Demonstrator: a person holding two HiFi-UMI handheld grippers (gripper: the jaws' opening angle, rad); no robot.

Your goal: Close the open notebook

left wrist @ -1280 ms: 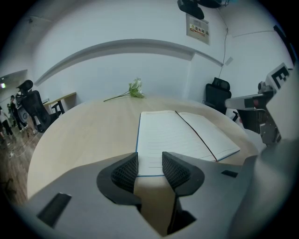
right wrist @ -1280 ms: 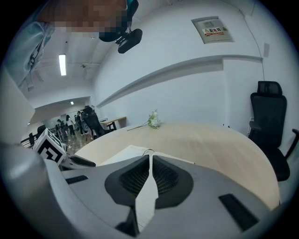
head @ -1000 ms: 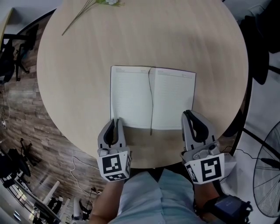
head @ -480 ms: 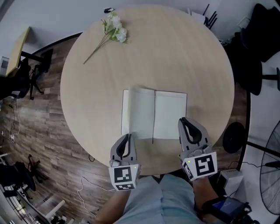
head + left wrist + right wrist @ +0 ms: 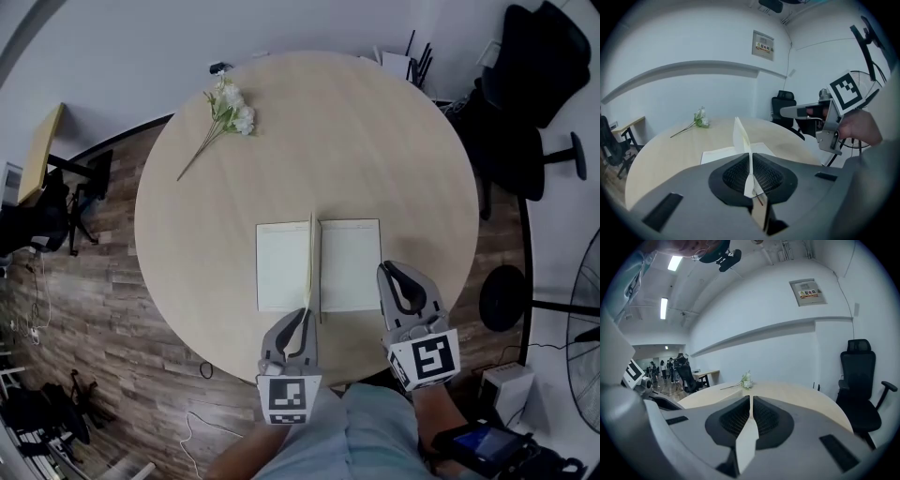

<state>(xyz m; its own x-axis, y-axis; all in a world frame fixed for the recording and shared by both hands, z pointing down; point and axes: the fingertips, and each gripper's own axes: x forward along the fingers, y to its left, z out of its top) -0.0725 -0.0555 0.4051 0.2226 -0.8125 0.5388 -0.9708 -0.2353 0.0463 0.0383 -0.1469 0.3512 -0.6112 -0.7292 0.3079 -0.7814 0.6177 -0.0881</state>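
Note:
The notebook [image 5: 349, 265] [image 5: 716, 153] lies open on the round wooden table [image 5: 375, 141]. A thin cream leaf from its left half [image 5: 310, 255] [image 5: 740, 135] stands upright over the spine. My left gripper [image 5: 298, 320] [image 5: 750, 165] is at the near edge by the spine. Its jaws have just been closing and are shut on the bottom edge of that leaf. My right gripper [image 5: 401, 282] [image 5: 750, 404] hovers just off the notebook's near right corner, shut with nothing in it. It also shows at the right of the left gripper view [image 5: 799, 111].
A sprig of white flowers [image 5: 225, 108] [image 5: 699, 119] [image 5: 746, 379] lies at the table's far left. Black office chairs [image 5: 525, 94] [image 5: 858, 376] stand to the right. A fan [image 5: 586, 328] is at the right edge. People stand far off in the right gripper view.
The left gripper has moved from the notebook's near left corner up and right to the spine, lifting the leaf upright. The right gripper has risen a little. The head camera now sees more of the room.

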